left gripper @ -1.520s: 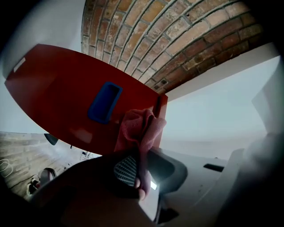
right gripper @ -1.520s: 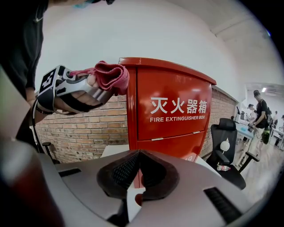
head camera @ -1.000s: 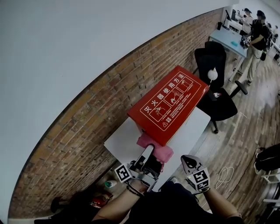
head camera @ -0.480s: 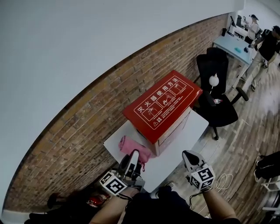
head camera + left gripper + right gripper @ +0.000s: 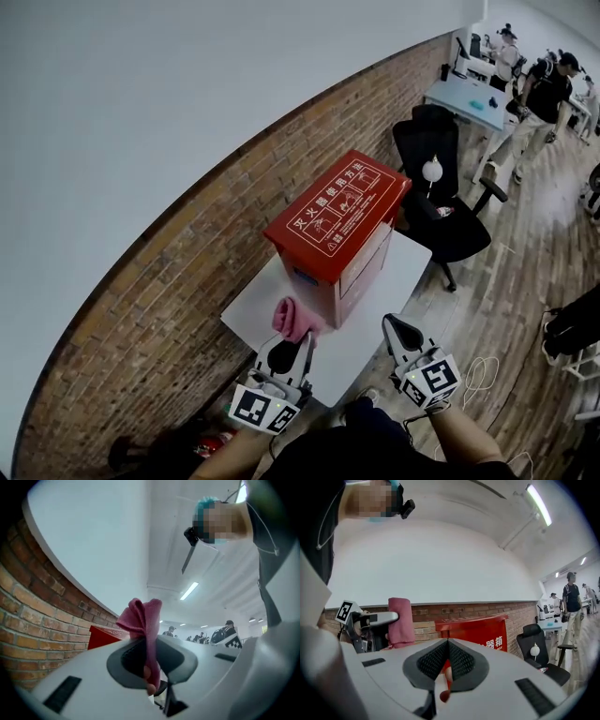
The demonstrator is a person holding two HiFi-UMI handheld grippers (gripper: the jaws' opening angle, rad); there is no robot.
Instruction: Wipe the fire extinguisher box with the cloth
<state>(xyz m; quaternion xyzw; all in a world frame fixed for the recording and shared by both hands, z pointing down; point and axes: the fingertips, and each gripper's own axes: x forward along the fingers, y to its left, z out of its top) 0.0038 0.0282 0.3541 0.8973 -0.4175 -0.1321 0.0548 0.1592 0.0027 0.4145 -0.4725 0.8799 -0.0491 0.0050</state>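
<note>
Clamping the pink cloth (image 5: 292, 317) between its jaws, the left gripper (image 5: 293, 339) holds it just beside the near end of the red fire extinguisher box (image 5: 337, 211); contact cannot be confirmed. The box stands on a white table (image 5: 246, 314). The right gripper (image 5: 394, 328), jaws pressed together and empty, hangs near the box's front face, apart from it.

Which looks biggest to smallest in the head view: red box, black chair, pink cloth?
1. red box: largest.
2. black chair: close behind the box. It stands farther from the camera, so the order of these two is unsure.
3. pink cloth: clearly smallest.
</note>
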